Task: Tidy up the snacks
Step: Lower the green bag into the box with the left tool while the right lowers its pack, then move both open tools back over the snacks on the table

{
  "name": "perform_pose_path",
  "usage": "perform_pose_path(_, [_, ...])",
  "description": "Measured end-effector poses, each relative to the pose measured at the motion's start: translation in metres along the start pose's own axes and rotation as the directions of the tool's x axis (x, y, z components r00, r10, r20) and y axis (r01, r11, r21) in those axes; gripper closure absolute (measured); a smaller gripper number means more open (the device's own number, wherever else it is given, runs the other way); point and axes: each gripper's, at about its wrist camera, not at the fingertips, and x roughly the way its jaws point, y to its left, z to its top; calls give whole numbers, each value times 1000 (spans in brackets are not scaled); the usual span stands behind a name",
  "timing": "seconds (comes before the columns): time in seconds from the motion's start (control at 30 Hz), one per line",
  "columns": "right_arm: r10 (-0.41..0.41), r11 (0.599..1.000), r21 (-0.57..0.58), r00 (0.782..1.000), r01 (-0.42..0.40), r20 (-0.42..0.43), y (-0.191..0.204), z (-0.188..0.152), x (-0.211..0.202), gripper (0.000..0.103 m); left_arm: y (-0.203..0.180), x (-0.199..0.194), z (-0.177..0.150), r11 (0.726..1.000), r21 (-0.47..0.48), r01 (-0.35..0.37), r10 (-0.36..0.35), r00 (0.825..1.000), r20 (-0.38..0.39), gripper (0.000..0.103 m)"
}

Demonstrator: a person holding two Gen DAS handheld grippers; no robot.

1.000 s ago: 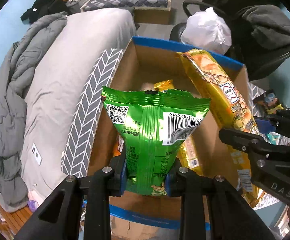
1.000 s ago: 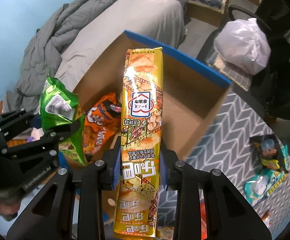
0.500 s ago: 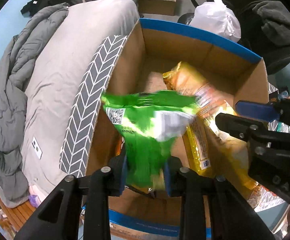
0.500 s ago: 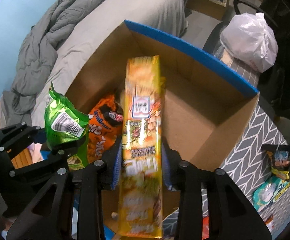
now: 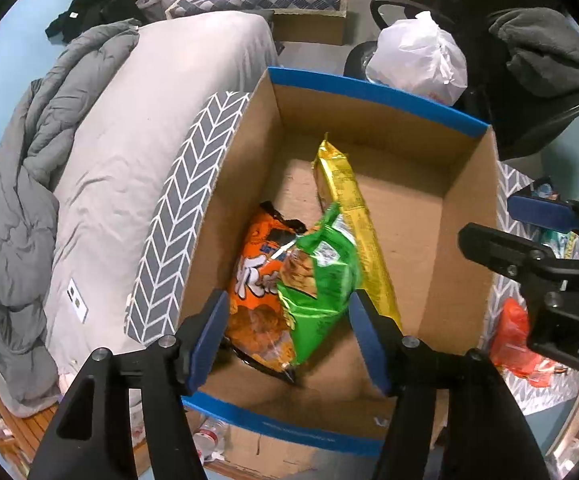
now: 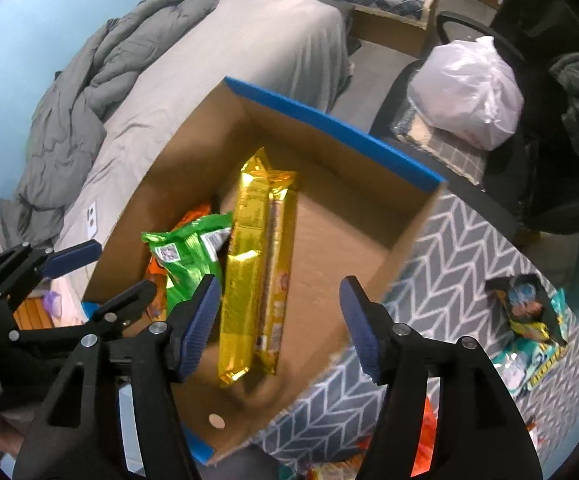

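A cardboard box [image 5: 465, 216] with blue edges stands open below both grippers; it also shows in the right wrist view [image 6: 401, 236]. Inside lie a green snack bag [image 5: 321, 280], an orange snack bag [image 5: 257, 280] and a long yellow packet [image 5: 353, 216]. In the right wrist view the yellow packet [image 6: 257, 264] lies beside the green bag [image 6: 189, 256]. My left gripper [image 5: 285, 336] is open and empty above the box's near end. My right gripper [image 6: 279, 320] is open and empty above the box.
A bed with a grey sheet [image 5: 129, 128] and rumpled duvet [image 5: 21, 184] is to the left. A chevron cloth [image 6: 461, 264] under the box holds more snack packs [image 6: 529, 316]. A white plastic bag [image 5: 417, 56] sits on a chair behind the box.
Both grippers opened. The green bag dropped from the left gripper and the yellow packet from the right gripper into the box.
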Motion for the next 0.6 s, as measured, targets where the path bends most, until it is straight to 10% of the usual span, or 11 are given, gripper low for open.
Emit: perform_pose_path(0.6, [-95,986,147,994,85,63,-71,-60,-71,31,-85,-51,-19,979,158,128,-133,991,21,35])
